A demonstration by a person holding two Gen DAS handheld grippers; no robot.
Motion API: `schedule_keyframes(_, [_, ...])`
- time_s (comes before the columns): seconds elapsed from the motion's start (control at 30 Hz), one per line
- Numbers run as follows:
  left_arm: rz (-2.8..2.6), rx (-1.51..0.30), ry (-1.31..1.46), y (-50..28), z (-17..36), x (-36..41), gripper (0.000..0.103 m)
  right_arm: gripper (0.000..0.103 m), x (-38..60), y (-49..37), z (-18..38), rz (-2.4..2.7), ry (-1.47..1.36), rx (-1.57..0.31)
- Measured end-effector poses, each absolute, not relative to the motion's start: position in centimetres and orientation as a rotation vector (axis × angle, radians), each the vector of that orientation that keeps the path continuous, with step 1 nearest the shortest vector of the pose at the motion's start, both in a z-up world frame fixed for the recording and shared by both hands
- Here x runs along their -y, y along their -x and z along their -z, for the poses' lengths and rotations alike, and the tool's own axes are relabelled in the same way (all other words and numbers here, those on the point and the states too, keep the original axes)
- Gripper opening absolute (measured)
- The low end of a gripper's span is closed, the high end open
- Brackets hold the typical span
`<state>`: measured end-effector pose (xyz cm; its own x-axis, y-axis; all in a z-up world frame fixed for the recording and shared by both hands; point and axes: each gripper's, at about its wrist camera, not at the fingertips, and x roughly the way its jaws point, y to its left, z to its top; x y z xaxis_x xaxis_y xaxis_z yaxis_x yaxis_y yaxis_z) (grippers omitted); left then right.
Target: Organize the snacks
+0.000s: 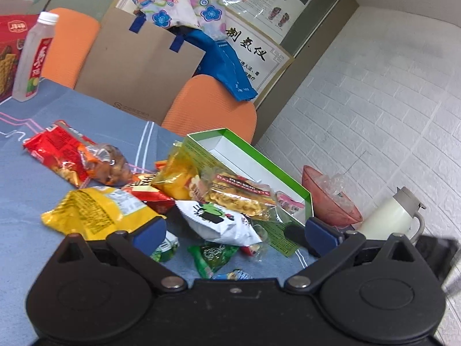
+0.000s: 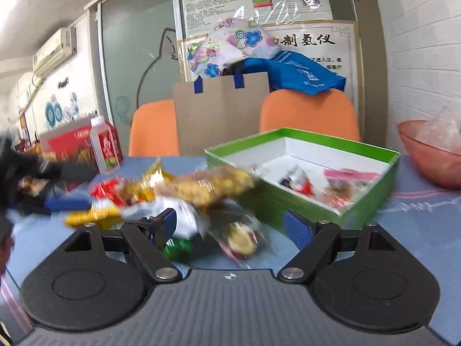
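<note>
Blue-clothed bench carries loose snack packets beside the green box, partly filled. Both grippers' fingers spread, empty. Recommend pinching one packet centrally, then lifting clear over the rim.

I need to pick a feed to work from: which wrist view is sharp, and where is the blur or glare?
Left wrist view: sharp across the snack packets, for example the yellow crinkled packet; fisheye bends the white brick wall. Right wrist view: the snack pile is smeared by motion blur, the green cardboard box less so, with ceiling glare at top left.
</note>
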<state>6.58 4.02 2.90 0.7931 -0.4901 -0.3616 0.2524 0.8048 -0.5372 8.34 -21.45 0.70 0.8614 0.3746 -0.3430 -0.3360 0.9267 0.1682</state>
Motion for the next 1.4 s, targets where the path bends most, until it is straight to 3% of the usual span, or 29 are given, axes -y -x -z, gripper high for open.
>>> schedule_keyframes(0.27, [0.462,-0.495,0.478,-5.7,-3.1,-4.6,0.103,0.103,20.7,-15.1,0.7,-0.344,-0.36,-0.53])
schedule_keyframes(0.3, [0.471,-0.497,0.473,-5.6,-3.1,-4.5,0.103,0.089,21.0,-15.3,1.2,-0.362,-0.392,-0.546])
schedule_keyframes(0.33, [0.478,-0.5,0.468,-5.5,-3.0,-4.4,0.103,0.063,21.4,-15.3,1.6,-0.377,-0.435,-0.563])
schedule_keyframes(0.37, [0.485,-0.502,0.463,-5.4,-2.9,-4.4,0.103,0.056,21.9,-15.0,1.9,-0.383,-0.462,-0.571])
schedule_keyframes(0.47, [0.507,-0.52,0.466,-5.4,-2.3,-3.9,0.103,0.043,23.3,-13.0,2.0,-0.408,-0.447,-0.55])
schedule_keyframes(0.57, [0.541,-0.549,0.476,-5.5,-1.7,-3.0,0.103,0.042,24.9,-10.3,2.1,-0.438,-0.449,-0.551])
schedule_keyframes(0.83, [0.69,-0.636,0.417,-8.1,-0.9,2.6,0.103,0.043,29.9,-5.0,3.3,-0.343,-0.446,-0.574])
schedule_keyframes(1.03, [0.812,-0.774,0.348,-12.3,0.8,9.2,0.103,0.068,31.8,-3.3,3.9,-0.254,-0.366,-0.588])
schedule_keyframes(1.1, [0.821,-0.811,0.305,-13.1,1.4,10.9,0.103,0.085,31.8,-2.9,3.7,-0.216,-0.321,-0.576])
schedule_keyframes(1.17, [0.806,-0.826,0.26,-13.4,1.8,11.8,0.103,0.09,31.9,-2.4,3.6,-0.199,-0.284,-0.559])
schedule_keyframes(1.4, [0.851,-0.883,0.236,-13.0,1.9,12.4,0.103,0.09,32.5,-2.4,3.9,-0.23,-0.28,-0.554])
